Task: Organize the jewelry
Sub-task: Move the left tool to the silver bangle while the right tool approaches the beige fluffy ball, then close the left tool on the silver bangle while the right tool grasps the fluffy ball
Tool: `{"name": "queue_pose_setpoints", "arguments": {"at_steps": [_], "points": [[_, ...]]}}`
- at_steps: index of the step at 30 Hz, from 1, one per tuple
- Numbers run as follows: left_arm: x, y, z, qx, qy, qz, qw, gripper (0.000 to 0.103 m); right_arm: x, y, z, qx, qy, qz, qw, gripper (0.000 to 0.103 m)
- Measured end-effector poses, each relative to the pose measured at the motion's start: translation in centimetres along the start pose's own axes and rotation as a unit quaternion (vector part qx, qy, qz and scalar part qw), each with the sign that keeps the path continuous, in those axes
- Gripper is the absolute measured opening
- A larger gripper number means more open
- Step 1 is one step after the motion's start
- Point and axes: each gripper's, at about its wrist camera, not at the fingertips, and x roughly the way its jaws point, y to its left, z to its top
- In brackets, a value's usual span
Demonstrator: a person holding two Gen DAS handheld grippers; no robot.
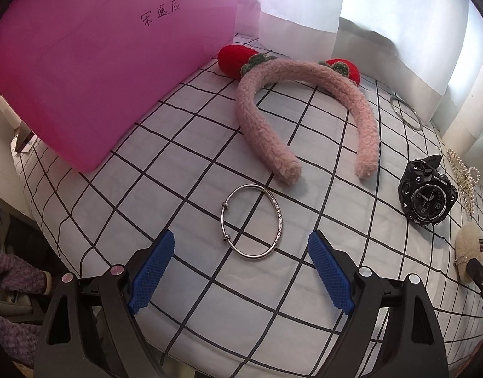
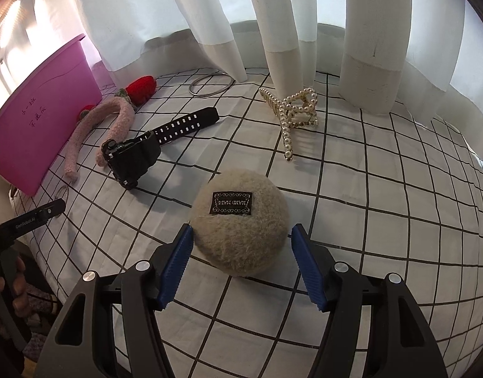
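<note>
White curtains (image 2: 209, 15) back a grid-checked cloth (image 1: 184, 163) on my desk. My left claw (image 1: 241, 271) hangs released above the silver bangle (image 1: 252, 222); my right claw (image 2: 241, 261), also released, straddles the fuzzy beige puff (image 2: 241, 230), with the black watch (image 2: 137, 157) beyond.
</note>
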Motion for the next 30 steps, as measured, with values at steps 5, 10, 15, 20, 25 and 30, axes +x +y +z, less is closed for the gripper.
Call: {"name": "queue_pose_setpoints", "arguments": {"at_steps": [5, 10, 15, 20, 25, 30], "points": [[0.5, -0.3, 0.5, 0.008, -0.003, 0.004, 1.0, 0.085, 0.7, 0.3, 0.2, -0.006, 0.005, -0.003, 1.0, 0.063], [1.4, -0.5, 0.9, 0.01, 0.003, 0.004, 0.9999, 0.091, 1.4, 0.7, 0.6, -0.009, 0.007, -0.006, 1.0, 0.063], [1.7, -0.4, 1.0, 0.014, -0.003, 0.002, 0.9999, 0.098, 1.6, 0.6, 0.7, -0.005, 0.004, -0.005, 1.0, 0.063], [1.6, -0.4, 0.7, 0.021, -0.015, 0.0, 0.9997, 0.098, 1.8, 0.6, 0.7, -0.004, 0.005, -0.003, 1.0, 0.063], [1.5, -0.4, 0.8, 0.02, -0.012, 0.001, 0.9997, 0.098, 1.9, 0.6, 0.6, -0.003, 0.001, -0.002, 1.0, 0.063], [1.3, -0.5, 0.5, 0.021, -0.021, -0.001, 0.9996, 0.097, 2.1, 0.6, 0.4, -0.005, -0.002, -0.003, 1.0, 0.063]]}}
